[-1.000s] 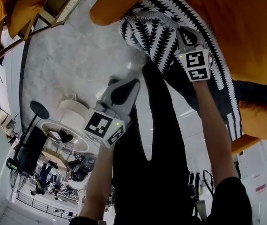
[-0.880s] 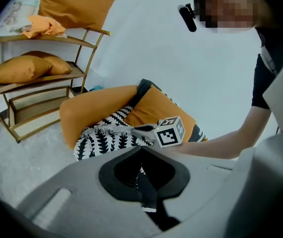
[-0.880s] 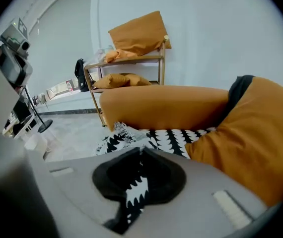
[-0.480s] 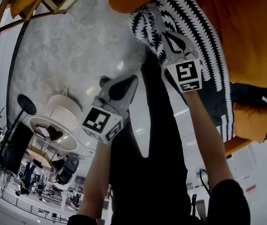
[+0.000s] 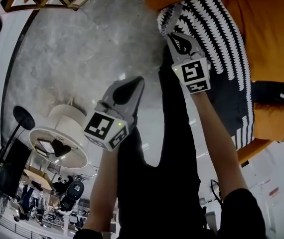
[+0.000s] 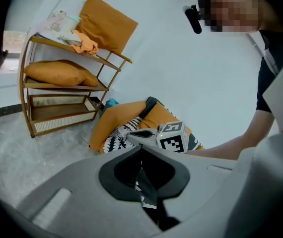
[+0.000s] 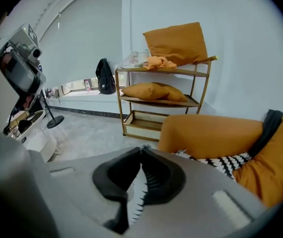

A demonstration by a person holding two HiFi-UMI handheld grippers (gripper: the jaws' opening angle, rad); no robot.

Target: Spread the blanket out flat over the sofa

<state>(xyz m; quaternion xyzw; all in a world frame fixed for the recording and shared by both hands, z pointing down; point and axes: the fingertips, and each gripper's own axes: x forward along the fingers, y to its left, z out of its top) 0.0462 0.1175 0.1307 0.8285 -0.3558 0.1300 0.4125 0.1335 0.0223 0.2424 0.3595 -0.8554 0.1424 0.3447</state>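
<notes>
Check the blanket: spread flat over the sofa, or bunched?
Bunched, not flat. The blanket lies crumpled across part of the sofa, its edge pinched by the right gripper and left gripper.

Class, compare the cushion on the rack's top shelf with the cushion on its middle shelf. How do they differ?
The top cushion stands on edge, tilted back; the middle cushion lies flat. The top cushion shows a broad square face; the middle cushion shows a long, plump side. Both are plain orange.

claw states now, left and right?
Left claw: closed on the blanket.
Right claw: closed on the blanket.
</notes>
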